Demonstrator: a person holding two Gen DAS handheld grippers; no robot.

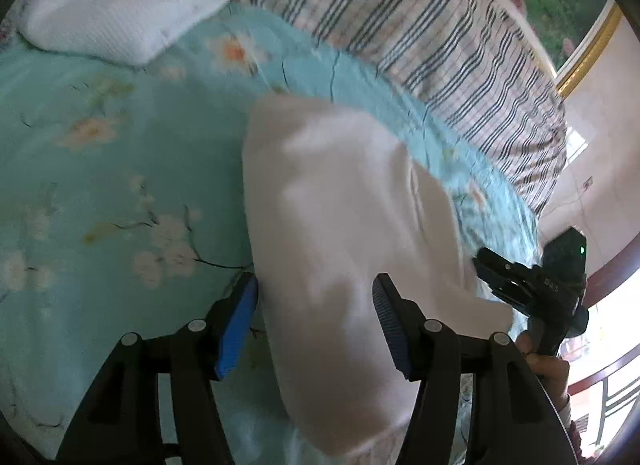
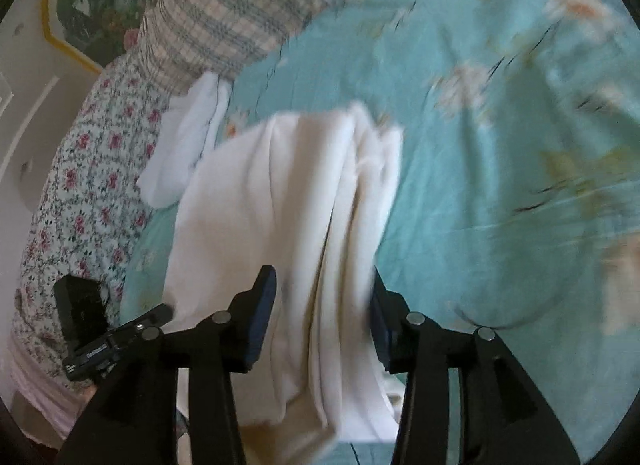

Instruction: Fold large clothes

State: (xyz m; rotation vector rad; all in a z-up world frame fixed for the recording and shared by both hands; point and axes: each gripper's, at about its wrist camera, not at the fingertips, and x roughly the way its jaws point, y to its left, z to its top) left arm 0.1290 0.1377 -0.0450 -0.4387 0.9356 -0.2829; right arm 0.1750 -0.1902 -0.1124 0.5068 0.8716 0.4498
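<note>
left tool (image 1: 316, 319): parted, astride white garment (image 1: 340, 225) | right tool (image 2: 324, 319): parted, same

Both wrist views close above, angled down, sharing white garment (image 1: 340, 225) on teal bedspread (image 1: 100, 165)

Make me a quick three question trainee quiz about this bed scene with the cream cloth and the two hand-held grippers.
1. True or false: the folded cream fabric garment lies on a teal floral bedsheet.
2. What lies beyond it, near the striped pillow? A) white knitted folded cloth B) red towel C) black shoe
3. Fill in: the left hand-held gripper has jaws that stand ____ around the garment's edge.

Key: 1 true; 2 A; 3 open
</note>
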